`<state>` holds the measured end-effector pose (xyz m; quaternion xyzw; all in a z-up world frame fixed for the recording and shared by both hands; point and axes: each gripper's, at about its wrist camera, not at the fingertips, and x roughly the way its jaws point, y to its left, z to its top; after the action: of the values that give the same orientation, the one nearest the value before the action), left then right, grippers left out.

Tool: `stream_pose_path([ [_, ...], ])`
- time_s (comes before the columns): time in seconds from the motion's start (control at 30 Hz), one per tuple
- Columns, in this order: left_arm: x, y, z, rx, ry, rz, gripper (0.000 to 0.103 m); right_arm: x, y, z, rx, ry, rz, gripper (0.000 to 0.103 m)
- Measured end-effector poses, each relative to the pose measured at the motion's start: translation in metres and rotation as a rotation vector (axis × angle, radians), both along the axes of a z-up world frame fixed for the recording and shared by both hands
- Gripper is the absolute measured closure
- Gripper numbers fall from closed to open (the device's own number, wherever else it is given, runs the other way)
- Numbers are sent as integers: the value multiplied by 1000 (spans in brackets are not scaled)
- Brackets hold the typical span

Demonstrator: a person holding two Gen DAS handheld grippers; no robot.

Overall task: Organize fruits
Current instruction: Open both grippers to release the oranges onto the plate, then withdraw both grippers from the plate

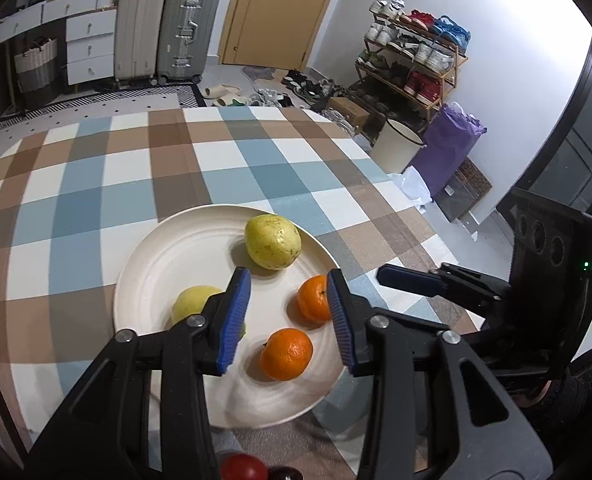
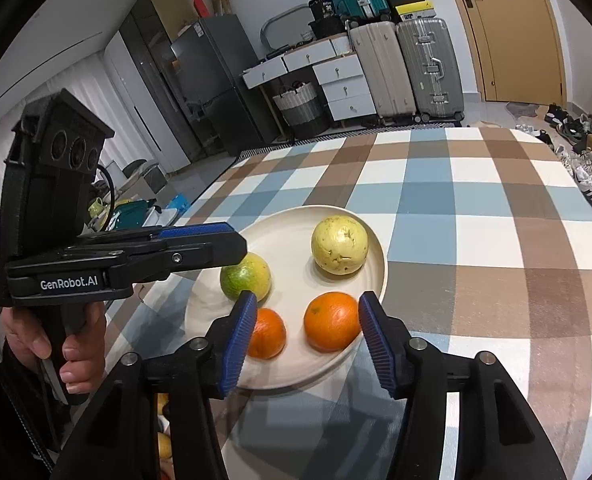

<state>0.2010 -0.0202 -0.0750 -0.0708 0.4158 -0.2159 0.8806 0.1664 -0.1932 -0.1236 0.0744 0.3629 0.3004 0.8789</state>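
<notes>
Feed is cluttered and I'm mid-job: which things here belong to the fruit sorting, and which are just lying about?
Job:
round cream plate
yellow speckled pear
green-yellow citrus
two orange mandarins
red fruit at the frame's bottom edge

Lying about:
silver ribbed suitcase
wooden shoe rack
purple bag

Both views are evenly lit by indoor light. The white wall (image 1: 516, 40) is blown out to glare at the left view's upper right. Fruit casts soft shadows on the plate (image 1: 168, 256). Fisheye distortion bends straight lines; corners are black. The plate's near rim is slightly blurred.
</notes>
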Motion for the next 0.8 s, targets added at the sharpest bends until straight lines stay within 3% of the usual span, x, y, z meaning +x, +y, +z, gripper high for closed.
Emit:
stream_pose_path([
  [0.2,-27,5,11,34,-31,25,54,-20,-1,11,8,-28,0,43],
  [0.27,-38,6,15,39,-44,32,49,-26,0,14,10,-40,-1,35],
  [0.37,-57,8,20,54,-74,65,46,-37,2,20,22,-67,-7,33],
  [0.53,-87,18,33,57,-132,130,25,-56,7,30,33,-109,-8,24],
  [0.8,-124,33,46,71,-170,194,18,-86,14,47,33,-174,-9,14],
])
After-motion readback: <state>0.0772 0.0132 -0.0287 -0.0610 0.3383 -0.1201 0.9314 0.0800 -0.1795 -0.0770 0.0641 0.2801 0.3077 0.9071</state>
